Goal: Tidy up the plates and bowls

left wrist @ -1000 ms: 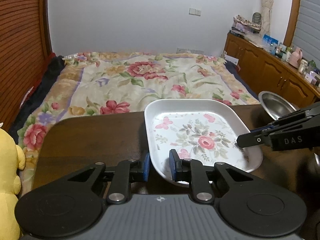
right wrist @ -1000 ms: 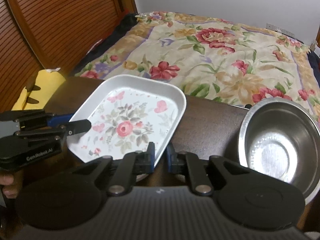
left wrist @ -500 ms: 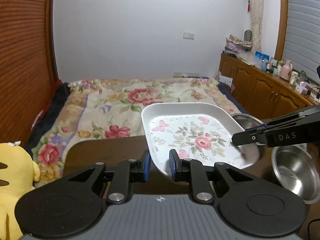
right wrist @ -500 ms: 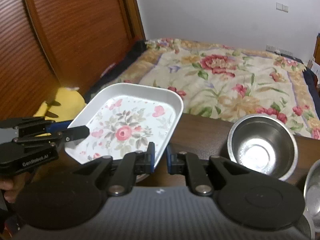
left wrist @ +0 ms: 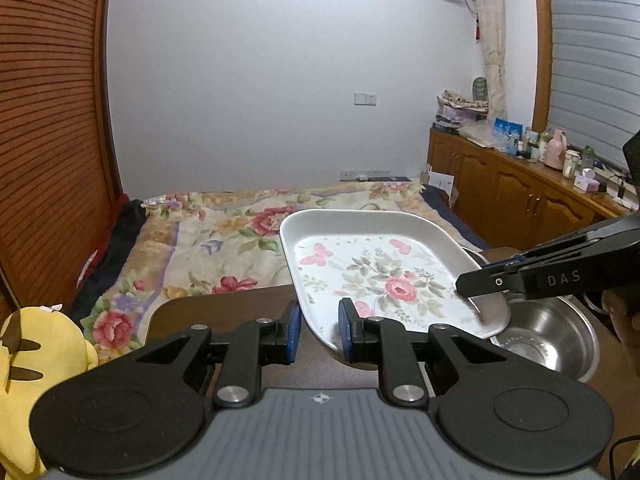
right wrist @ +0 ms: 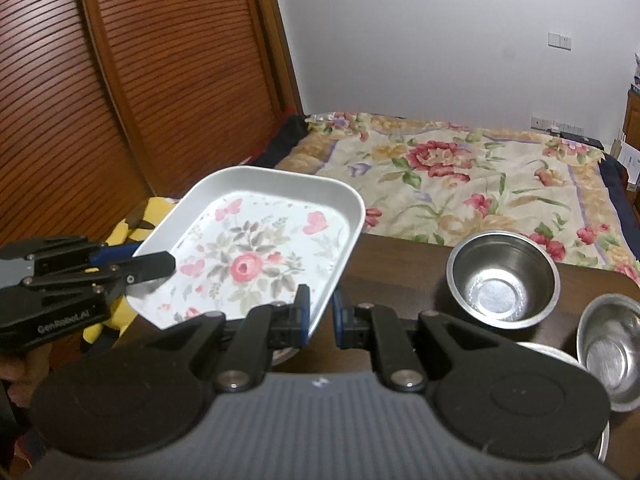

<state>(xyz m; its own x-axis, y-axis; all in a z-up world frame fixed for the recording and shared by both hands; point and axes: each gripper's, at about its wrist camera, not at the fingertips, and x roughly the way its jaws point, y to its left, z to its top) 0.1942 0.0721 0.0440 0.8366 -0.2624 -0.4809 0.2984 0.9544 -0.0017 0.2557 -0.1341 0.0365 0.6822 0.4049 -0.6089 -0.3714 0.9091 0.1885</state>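
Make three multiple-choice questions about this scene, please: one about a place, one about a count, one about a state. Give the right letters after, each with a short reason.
1. Where is the floral tray?
A. Flat on the table
B. Held up above the table
C. On the bed

2. How many grippers grip the tray?
A. None
B. One
C. Two

3. What is inside the steel bowl beside the tray?
A. Nothing
B. Rice
C. A spoon

Answers:
1. B: in the right wrist view the tray sits tilted in the air, clear of the tabletop.
2. C: the left gripper pinches one edge of the rim and the right gripper pinches another.
3. A: only bare shiny metal shows in the bowl.
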